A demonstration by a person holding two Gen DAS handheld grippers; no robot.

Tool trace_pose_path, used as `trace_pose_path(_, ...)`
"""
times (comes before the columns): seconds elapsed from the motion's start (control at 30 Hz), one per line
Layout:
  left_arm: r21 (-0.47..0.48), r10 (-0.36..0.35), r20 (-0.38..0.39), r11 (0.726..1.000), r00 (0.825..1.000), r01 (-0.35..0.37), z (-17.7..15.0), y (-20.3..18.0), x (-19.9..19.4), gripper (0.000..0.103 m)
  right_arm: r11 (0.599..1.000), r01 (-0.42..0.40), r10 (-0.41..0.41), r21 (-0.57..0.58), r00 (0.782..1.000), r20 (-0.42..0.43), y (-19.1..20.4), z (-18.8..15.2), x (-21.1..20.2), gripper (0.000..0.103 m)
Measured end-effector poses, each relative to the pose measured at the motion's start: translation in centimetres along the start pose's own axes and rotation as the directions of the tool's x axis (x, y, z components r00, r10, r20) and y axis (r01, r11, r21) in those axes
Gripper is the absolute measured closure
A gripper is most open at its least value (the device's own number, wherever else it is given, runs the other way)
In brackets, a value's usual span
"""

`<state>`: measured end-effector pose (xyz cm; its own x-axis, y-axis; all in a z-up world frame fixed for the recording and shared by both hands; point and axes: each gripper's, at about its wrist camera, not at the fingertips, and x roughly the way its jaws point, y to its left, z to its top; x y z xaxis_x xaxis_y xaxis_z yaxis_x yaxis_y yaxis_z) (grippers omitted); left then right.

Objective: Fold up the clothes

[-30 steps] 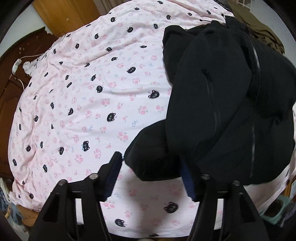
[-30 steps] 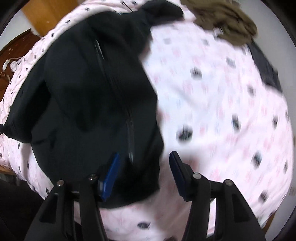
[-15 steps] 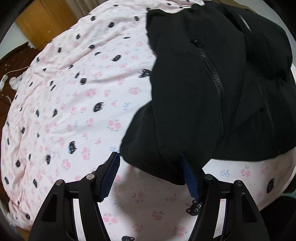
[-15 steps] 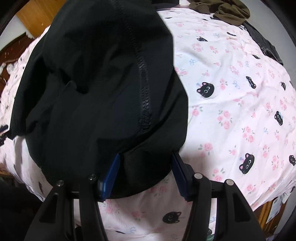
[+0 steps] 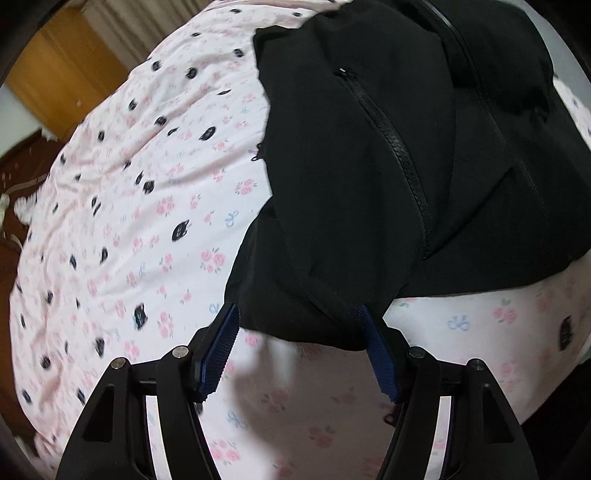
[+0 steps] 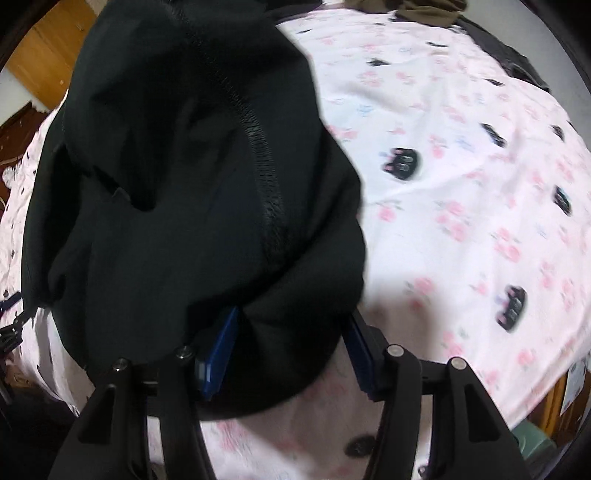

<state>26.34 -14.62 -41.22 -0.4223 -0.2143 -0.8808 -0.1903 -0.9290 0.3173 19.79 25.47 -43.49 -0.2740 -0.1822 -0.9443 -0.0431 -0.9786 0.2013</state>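
A black zip-up jacket lies on a pink bedsheet printed with cat heads and roses. In the left wrist view my left gripper points down at the jacket's near hem corner. Its jaws stand open with that corner between the blue pads. In the right wrist view the jacket fills the left half, its main zip running toward me. My right gripper straddles a bunched fold of the hem and its jaws are closing on it.
The bedsheet spreads bare to the right of the jacket. An olive garment and a dark one lie at the far edge. A wooden wardrobe stands behind the bed, and a green stool beside it.
Both grippers have dropped toward the jacket's hem, so it looks larger. The hem now sits between both pairs of pads. The right jaws have narrowed around the bunched fabric.
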Motion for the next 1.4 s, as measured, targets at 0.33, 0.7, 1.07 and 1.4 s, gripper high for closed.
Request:
trace_pose_path(0.33,0.048,0.050,0.029,0.998,0.998,-0.051,0.0,-0.8,0.4,0.040,0.999,-0.044,0.043,0.019,0.999,0.020,0.8,0.6,-3.7,0.100)
trace_pose_path(0.7,0.110,0.007,0.054,0.994,0.998,-0.013,-0.7,-2.2,-1.8,0.040,0.998,-0.035,0.034,-0.049,0.999,-0.019,2.5,2.0,-4.1,0.100)
trace_pose_path(1.07,0.102,-0.123,-0.110,0.986,0.986,0.134,2.0,-1.0,2.5,0.090,0.998,-0.032,0.030,-0.056,0.999,-0.027,4.6,3.6,-5.7,0.101)
trace_pose_path(1.4,0.023,-0.402,-0.174,0.911,0.899,0.411,6.3,6.0,-8.7,0.098,0.991,-0.073,0.082,-0.114,0.994,0.070,6.7,6.3,-19.1,0.102)
